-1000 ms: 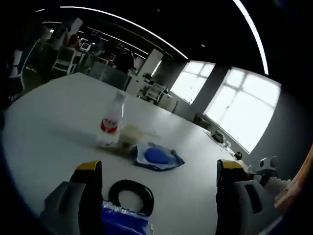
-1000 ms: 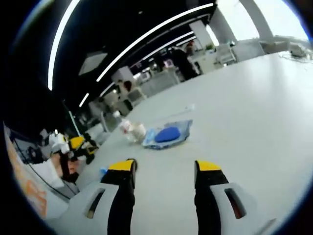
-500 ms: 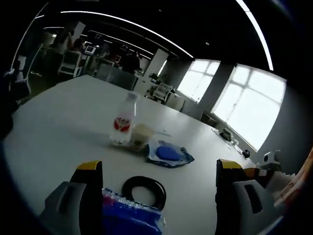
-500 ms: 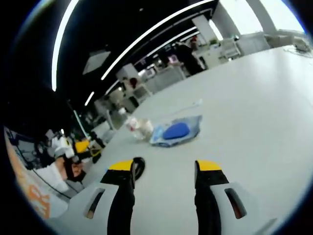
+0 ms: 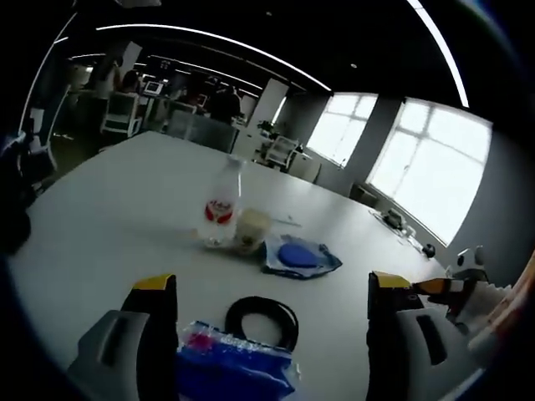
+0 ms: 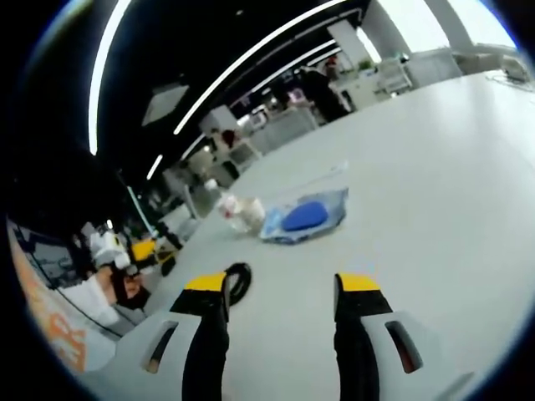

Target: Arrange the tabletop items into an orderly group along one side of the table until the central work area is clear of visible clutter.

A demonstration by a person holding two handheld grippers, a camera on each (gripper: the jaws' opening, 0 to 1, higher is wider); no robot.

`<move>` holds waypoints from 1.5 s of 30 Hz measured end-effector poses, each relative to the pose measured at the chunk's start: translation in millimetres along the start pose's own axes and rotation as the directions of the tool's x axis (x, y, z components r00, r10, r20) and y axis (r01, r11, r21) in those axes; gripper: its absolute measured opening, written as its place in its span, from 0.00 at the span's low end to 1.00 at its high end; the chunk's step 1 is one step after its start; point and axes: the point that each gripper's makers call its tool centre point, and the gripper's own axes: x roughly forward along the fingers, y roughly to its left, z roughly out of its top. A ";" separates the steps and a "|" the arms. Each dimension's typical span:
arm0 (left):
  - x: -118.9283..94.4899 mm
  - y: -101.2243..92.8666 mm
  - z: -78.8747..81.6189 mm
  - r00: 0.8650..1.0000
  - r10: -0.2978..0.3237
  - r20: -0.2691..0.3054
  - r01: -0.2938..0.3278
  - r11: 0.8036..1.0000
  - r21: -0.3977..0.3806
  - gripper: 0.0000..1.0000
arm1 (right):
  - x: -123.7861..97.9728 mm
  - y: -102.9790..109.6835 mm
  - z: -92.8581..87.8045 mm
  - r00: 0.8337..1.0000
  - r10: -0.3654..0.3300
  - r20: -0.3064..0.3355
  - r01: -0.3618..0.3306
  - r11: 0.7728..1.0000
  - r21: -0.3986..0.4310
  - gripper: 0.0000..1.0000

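Honestly, both the left gripper [image 5: 272, 292] and right gripper [image 6: 282, 288] hover spread and empty, so reaching past the near black cable ring [image 5: 261, 319] could easily topple the far clear plastic bottle [image 5: 221, 209] mid-table.

Behind your surface: large bright windows [image 5: 426, 167] along one wall, long ceiling light strips [image 6: 251, 58] on a dark ceiling. Office desks and chairs [image 5: 125, 109] stand further back, people [image 5: 221, 100] among them, too blurred for you to tell more.
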 end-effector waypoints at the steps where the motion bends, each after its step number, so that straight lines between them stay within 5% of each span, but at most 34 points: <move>1: -0.3 2.8 -3.6 1.000 0.011 -0.018 -0.010 1.000 0.008 0.96 | -0.7 0.4 -1.9 1.000 0.000 -0.003 0.000 1.000 0.004 0.48; 9: -2.8 20.6 -40.8 0.988 0.066 -0.138 -0.063 0.998 0.025 0.91 | -4.9 -2.9 -17.0 0.999 -0.013 -0.033 0.014 0.999 0.039 0.48; 20: -9.1 68.7 -80.1 0.949 0.146 -0.279 -0.138 0.989 0.048 0.86 | 2.0 1.4 -16.9 0.999 0.005 -0.047 -0.002 0.998 0.067 0.46; 27: -17.1 83.6 -97.0 0.929 0.158 -0.336 -0.151 0.987 0.047 0.53 | 9.9 11.1 -20.2 0.997 0.031 -0.069 -0.027 0.998 0.062 0.45; 30: -19.7 86.3 -105.0 0.923 0.148 -0.355 -0.142 0.989 0.041 0.48 | 11.3 14.9 -23.5 0.996 0.041 -0.081 -0.036 0.997 0.061 0.45; 34: -26.3 97.6 -122.6 0.887 0.183 -0.423 -0.154 0.983 0.103 0.29 | 11.7 15.7 -28.0 0.994 0.046 -0.095 -0.040 0.997 0.063 0.45; 36: -26.8 99.9 -126.0 0.882 0.189 -0.433 -0.161 0.982 0.100 0.15 | 11.8 14.8 -28.8 0.994 0.045 -0.095 -0.039 0.997 0.068 0.45; 45: -27.5 103.8 -119.9 0.887 0.222 -0.405 -0.212 0.975 0.071 0.00 | 15.4 10.0 -24.6 0.995 0.036 -0.091 -0.028 0.996 0.084 0.44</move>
